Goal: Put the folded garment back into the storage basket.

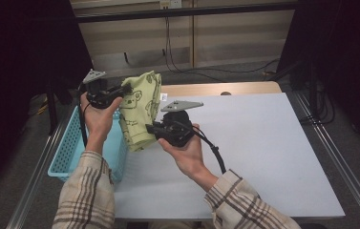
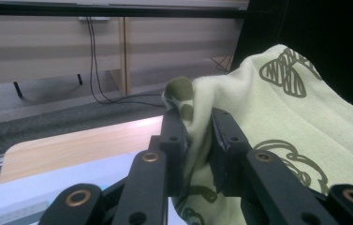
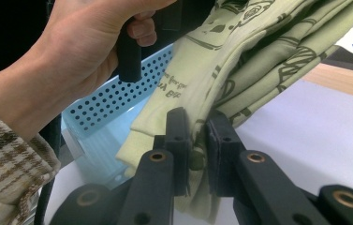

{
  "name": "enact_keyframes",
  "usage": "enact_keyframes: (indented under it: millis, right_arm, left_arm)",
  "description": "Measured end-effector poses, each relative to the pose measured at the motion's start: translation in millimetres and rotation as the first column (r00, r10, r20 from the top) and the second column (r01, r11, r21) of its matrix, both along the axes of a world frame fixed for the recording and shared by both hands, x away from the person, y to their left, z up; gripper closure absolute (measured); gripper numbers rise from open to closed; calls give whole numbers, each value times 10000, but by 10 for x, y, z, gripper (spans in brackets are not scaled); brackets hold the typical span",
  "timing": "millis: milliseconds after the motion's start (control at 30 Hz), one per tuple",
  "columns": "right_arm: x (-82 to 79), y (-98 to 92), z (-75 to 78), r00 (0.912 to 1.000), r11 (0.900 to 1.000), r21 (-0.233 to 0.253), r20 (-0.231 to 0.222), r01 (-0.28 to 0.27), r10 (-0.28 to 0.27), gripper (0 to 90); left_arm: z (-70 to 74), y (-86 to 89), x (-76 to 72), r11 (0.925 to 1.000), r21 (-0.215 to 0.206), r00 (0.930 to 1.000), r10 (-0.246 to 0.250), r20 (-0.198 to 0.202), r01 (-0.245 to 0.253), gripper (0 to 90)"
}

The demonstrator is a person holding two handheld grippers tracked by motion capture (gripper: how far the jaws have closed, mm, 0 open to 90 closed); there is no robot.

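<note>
Pale green printed cotton garment (image 1: 140, 110) hangs limp above blue perforated plastic basket (image 1: 68, 152), table's left edge. We judge it light, floppy; grip bunched folds. Left gripper (image 1: 124, 88) pinches top, right gripper (image 1: 150, 129) pinches lower edge.

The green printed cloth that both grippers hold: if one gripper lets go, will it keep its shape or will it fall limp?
The green printed cloth probably falls limp: it already sags in folds between the left gripper and the right gripper. It seems light, since thin pinches carry it. Bunched fabric between the left gripper's pads suggests it grips well, not slippery.
</note>
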State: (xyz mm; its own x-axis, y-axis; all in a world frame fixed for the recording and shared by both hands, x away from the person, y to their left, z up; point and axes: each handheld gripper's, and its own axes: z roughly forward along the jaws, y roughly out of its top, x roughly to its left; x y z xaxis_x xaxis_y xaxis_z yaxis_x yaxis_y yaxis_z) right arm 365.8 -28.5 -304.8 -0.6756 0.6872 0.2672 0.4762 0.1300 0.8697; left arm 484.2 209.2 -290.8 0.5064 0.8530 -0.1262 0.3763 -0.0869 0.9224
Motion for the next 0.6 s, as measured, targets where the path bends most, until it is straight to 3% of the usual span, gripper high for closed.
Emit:
enact_keyframes:
  millis: [333, 567, 600]
  right_arm:
    - [22, 190, 61, 9999, 9999, -9, 69, -114, 114, 810]
    - [54, 335, 117, 9994, 9991, -355, 229, -244, 252, 810]
    - [55, 355, 126, 9996, 9995, -223, 171, -231, 235, 810]
  left_arm:
    - [43, 188, -31, 9991, 47, 9991, 423, 84, -424, 766]
    - [85, 316, -27, 9983, -113, 9982, 580, 164, -578, 766]
    - [94, 358, -29, 9983, 107, 9982, 578, 142, -580, 766]
